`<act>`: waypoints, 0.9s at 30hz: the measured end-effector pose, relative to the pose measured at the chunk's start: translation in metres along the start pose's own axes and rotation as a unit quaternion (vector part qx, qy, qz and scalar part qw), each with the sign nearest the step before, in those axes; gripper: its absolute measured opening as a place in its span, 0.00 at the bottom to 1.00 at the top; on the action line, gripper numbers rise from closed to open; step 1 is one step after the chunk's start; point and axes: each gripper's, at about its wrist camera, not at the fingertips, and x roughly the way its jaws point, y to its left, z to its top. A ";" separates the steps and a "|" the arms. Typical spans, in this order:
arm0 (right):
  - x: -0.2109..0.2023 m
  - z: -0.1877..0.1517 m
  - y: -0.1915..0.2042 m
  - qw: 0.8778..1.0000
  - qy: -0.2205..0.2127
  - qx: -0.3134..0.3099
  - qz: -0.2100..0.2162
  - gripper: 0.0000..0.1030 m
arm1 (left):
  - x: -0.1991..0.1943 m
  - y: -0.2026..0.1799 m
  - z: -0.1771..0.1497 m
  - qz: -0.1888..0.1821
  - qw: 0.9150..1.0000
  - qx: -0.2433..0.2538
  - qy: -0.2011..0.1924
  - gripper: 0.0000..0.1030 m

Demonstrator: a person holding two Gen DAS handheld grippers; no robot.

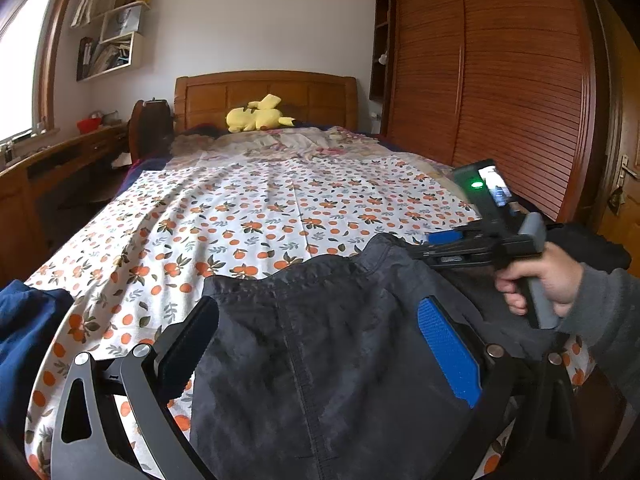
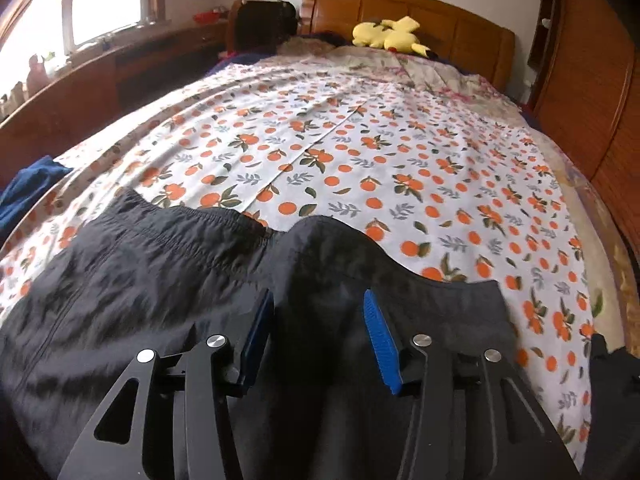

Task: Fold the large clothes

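A dark grey garment [image 1: 304, 368] with a gathered elastic edge [image 2: 192, 226] lies on the near end of the bed, partly bunched up. In the left wrist view my left gripper [image 1: 320, 344] hangs over it with its jaws wide apart, and the cloth runs underneath both fingers. My right gripper [image 2: 318, 320] is open above a raised fold of the same garment, and neither blue pad [image 2: 380, 332] presses on the cloth. The left wrist view also shows the right gripper [image 1: 448, 246] at the garment's right edge, held by a hand [image 1: 548, 280] in a grey sleeve.
The bed sheet [image 2: 360, 152] is white with orange fruit print. A blue garment [image 1: 28, 320] lies at the bed's left edge. A yellow plush toy [image 1: 256, 116] rests by the wooden headboard [image 1: 264, 92]. A wardrobe [image 1: 500, 80] stands right, a desk [image 1: 52, 160] left.
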 end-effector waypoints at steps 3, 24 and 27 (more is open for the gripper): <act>-0.024 -0.016 -0.012 1.000 -0.008 -0.004 -0.006 0.44 | 0.000 -0.002 -0.001 -0.002 1.000 0.004 0.000 0.97; -0.098 -0.166 -0.069 0.997 0.021 0.023 -0.064 0.43 | -0.006 -0.034 -0.017 -0.028 0.999 0.021 0.011 0.97; -0.092 -0.179 -0.078 0.997 0.019 0.072 -0.038 0.43 | -0.006 -0.039 -0.024 -0.029 0.999 0.022 0.015 0.97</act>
